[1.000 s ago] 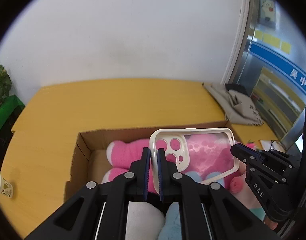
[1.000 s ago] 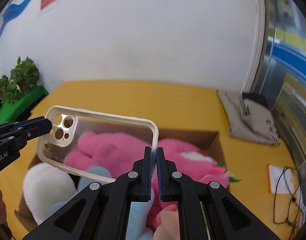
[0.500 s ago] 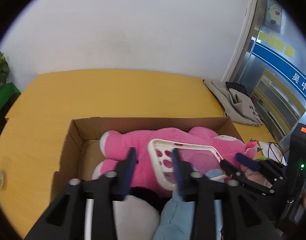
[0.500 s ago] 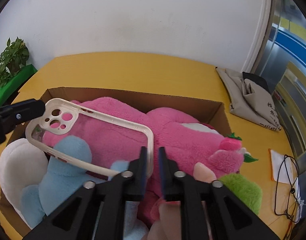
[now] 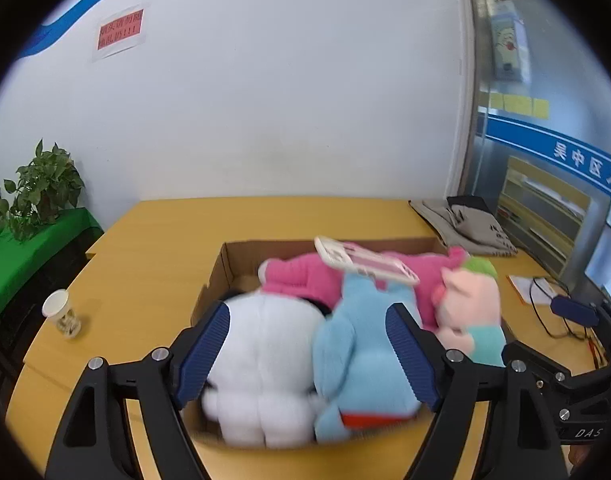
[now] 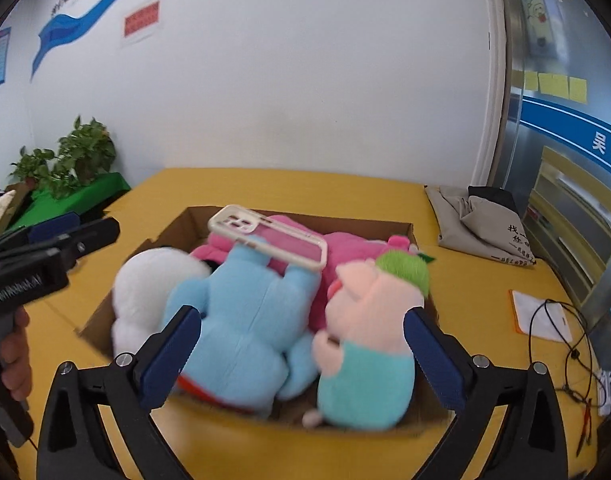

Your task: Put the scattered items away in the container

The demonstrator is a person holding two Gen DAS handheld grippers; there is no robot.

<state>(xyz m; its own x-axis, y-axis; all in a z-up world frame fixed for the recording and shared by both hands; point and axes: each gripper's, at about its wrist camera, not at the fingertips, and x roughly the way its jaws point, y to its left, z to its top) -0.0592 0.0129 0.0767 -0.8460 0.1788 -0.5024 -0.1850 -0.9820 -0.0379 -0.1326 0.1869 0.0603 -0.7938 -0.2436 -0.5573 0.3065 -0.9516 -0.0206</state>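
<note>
A: The phone case (image 6: 269,241) lies ahead of both grippers, on top of the pink plush (image 6: 345,246) and the blue plush (image 6: 245,312) inside the cardboard box (image 6: 389,227). Is the step finished?

B: I'd judge it placed, but only perched. It tilts, one end over the blue toy's paws. To do this well, back off straight and level, without brushing the pile, so the case doesn't slide out

A: And the grippers?

B: The right gripper (image 6: 301,354) hovers at the near edge of the box, jaws spread wide and holding nothing, aimed forward and slightly down. The left gripper (image 5: 307,350) is the same, wide apart and empty, with the white plush (image 5: 265,364) just ahead between its fingers

A: Anything remaining outside the box?

B: A paper cup (image 5: 61,314) stands well off to the left gripper's left, on the yellow table (image 5: 145,256)
</note>
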